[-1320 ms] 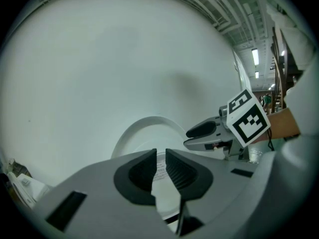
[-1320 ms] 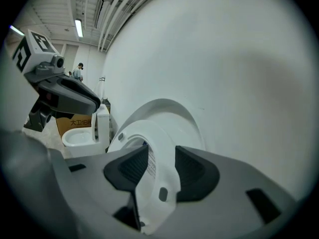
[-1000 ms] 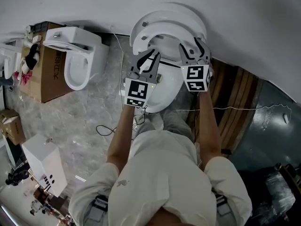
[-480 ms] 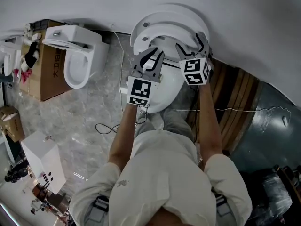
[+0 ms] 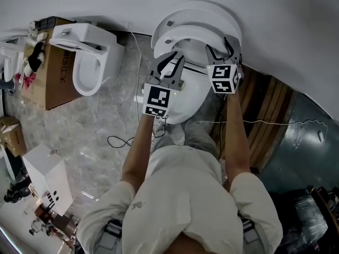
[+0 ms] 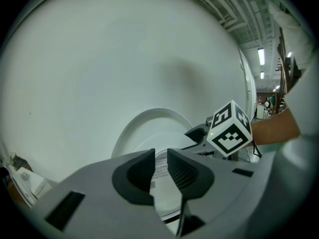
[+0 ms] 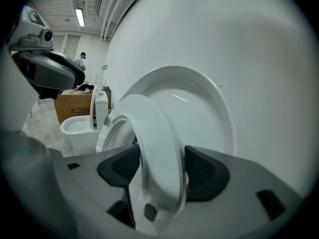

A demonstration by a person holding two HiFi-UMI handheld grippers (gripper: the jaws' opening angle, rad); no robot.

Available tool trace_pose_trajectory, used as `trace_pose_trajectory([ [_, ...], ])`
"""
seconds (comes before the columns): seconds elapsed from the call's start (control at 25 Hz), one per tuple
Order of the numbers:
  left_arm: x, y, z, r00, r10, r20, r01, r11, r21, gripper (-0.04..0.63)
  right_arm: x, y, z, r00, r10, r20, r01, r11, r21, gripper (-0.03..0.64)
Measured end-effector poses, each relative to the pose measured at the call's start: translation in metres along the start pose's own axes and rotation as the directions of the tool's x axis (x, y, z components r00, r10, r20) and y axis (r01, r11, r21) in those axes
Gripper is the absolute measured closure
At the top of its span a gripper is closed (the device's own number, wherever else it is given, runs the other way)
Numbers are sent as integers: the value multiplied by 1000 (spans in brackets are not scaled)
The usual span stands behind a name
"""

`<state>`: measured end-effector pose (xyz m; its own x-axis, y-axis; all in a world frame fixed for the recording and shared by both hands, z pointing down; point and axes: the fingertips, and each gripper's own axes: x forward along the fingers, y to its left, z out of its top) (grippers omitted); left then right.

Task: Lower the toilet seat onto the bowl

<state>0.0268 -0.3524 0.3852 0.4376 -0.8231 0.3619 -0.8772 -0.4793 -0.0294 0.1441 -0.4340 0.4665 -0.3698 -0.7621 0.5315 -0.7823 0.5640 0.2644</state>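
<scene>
The white toilet's lid (image 5: 204, 12) leans upright on the wall. The toilet seat (image 5: 177, 36) is raised in front of it, tilted a little away, above the bowl (image 5: 190, 97). My right gripper (image 5: 221, 49) straddles the seat's right rim. In the right gripper view the seat (image 7: 154, 133) fills the gap of that gripper (image 7: 160, 158); its jaws are closing, with both pads against the seat's faces. My left gripper (image 5: 173, 62) hovers over the bowl's left side. Its pads (image 6: 160, 156) stand a narrow gap apart with nothing between them.
A second toilet (image 5: 87, 62) stands to the left beside a cardboard box (image 5: 53, 83). A cable (image 5: 119, 142) lies on the marble floor and a white box (image 5: 50, 181) sits at lower left. Wooden planks (image 5: 262, 110) and a dark container (image 5: 302, 142) crowd the right.
Both grippers have moved up toward the raised seat. The right gripper's jaws have come around the seat's right rim. The left gripper has risen over the bowl.
</scene>
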Motion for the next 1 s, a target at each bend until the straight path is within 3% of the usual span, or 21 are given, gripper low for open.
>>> trace_pose_trajectory([
  [1.0,-34,1,-24,999,-26,-27,27,999,35,435,-61,52,-16,1000,-31,-2,31,999,-18,327],
])
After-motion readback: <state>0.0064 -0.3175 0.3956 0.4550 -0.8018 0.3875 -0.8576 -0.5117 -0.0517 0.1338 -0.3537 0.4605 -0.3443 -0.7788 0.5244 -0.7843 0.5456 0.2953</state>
